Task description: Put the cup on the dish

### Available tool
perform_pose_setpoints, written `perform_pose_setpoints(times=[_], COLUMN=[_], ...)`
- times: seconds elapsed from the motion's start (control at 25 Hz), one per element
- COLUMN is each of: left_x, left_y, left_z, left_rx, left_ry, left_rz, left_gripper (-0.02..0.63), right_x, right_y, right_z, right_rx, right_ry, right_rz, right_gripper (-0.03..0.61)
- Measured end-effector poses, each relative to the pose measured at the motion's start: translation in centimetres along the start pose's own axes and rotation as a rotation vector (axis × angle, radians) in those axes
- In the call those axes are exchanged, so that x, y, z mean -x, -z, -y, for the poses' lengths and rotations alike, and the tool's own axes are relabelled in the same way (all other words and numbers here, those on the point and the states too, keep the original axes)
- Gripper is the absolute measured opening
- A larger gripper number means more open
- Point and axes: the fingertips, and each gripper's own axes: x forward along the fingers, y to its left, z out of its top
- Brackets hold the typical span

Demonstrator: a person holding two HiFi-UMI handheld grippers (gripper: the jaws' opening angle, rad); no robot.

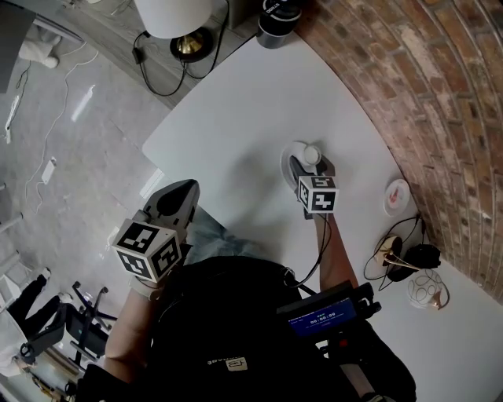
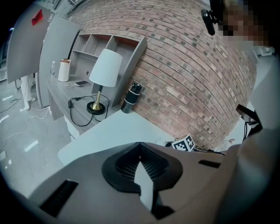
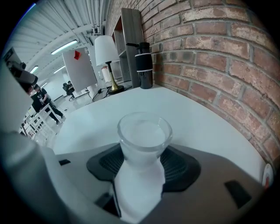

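A small white cup (image 1: 312,154) is held upright between the jaws of my right gripper (image 1: 309,165), which is shut on it. In the right gripper view the cup (image 3: 143,133) fills the gap between the jaws, its rim facing up. It is over a white dish (image 1: 287,159) on the white table (image 1: 236,118); whether it touches the dish I cannot tell. My left gripper (image 1: 185,190) hangs shut and empty off the table's near left edge, and in its own view the left gripper (image 2: 140,146) points across the table.
A black bottle (image 1: 275,17) and a lamp (image 1: 179,20) stand at the table's far end by the brick wall (image 1: 409,94). A small white disc with a red mark (image 1: 397,196), cables and a black object (image 1: 409,255) lie to the right.
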Motion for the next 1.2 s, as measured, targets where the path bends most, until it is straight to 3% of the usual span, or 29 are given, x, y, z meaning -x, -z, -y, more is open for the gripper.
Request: perform_pose_setpoints(times=[1.2], left_x=[0.03], left_y=[0.92], left_z=[0.41], left_rx=[0.006], left_ry=[0.001], left_rz=[-0.004], left_gripper=[0.005], right_x=[-0.29], right_y=[0.05], right_z=[-0.48], right_rx=[0.069], right_ry=[0.068], right_rz=[0.022], right_gripper=[0.262])
